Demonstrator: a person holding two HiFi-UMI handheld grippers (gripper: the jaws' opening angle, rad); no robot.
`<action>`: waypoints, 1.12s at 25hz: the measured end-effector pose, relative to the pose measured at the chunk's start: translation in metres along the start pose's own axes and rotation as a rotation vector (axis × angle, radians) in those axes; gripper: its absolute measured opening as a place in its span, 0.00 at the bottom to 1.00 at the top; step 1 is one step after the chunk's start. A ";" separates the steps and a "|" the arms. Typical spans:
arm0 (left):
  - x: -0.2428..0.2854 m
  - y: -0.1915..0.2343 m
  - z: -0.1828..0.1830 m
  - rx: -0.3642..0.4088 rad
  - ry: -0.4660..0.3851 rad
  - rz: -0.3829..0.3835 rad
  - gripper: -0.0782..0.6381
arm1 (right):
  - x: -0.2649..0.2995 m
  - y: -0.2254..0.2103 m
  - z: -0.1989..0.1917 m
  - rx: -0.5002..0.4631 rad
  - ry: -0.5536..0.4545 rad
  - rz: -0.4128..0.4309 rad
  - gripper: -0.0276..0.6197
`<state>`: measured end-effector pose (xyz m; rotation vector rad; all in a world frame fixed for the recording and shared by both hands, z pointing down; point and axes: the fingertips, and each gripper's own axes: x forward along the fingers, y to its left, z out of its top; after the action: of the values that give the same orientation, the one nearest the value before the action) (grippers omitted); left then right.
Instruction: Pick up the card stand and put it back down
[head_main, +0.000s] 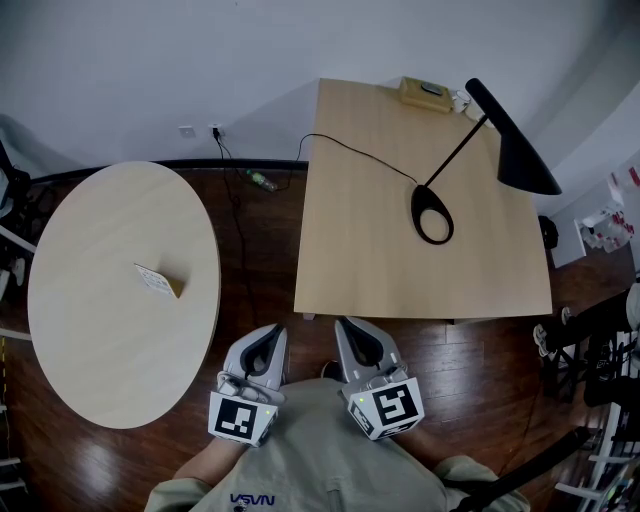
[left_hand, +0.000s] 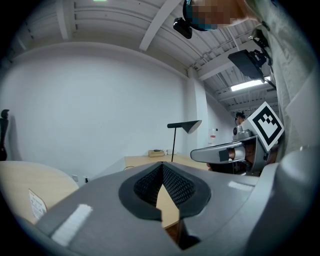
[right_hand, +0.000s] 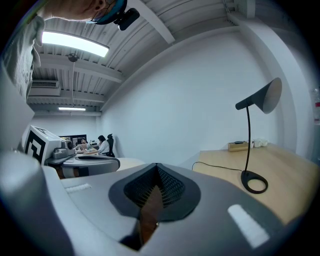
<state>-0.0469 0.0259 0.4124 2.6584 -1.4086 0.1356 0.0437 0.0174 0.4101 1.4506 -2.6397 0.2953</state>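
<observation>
Pale round table (head_main: 100, 345); card stand (head_main: 160, 281) well clear of rim.

Round table (head_main: 100, 300) left of left hand-held gripper (head_main: 266, 348): card stand (head_main: 160, 281). Square table (head_main: 380, 240) ahead: lamp (head_main: 470, 150), cable (head_main: 355, 152), box (head_main: 426, 93).

Card stand (left_hand: 36, 205) low left of the jaws of the left gripper (left_hand: 163, 170), half hidden by its body, print unreadable, distant box (left_hand: 157, 153) unclear
</observation>
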 end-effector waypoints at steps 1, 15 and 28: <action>0.000 0.001 0.000 -0.001 0.000 0.000 0.11 | 0.001 0.000 0.000 0.000 0.001 0.000 0.04; -0.006 0.024 0.004 -0.053 -0.033 0.015 0.11 | 0.015 0.011 -0.003 0.020 0.018 0.006 0.04; -0.022 0.043 0.007 -0.053 -0.051 0.086 0.11 | 0.022 0.034 -0.004 -0.001 0.025 0.062 0.04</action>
<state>-0.0949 0.0184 0.4051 2.5774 -1.5202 0.0376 0.0035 0.0177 0.4146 1.3575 -2.6682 0.3152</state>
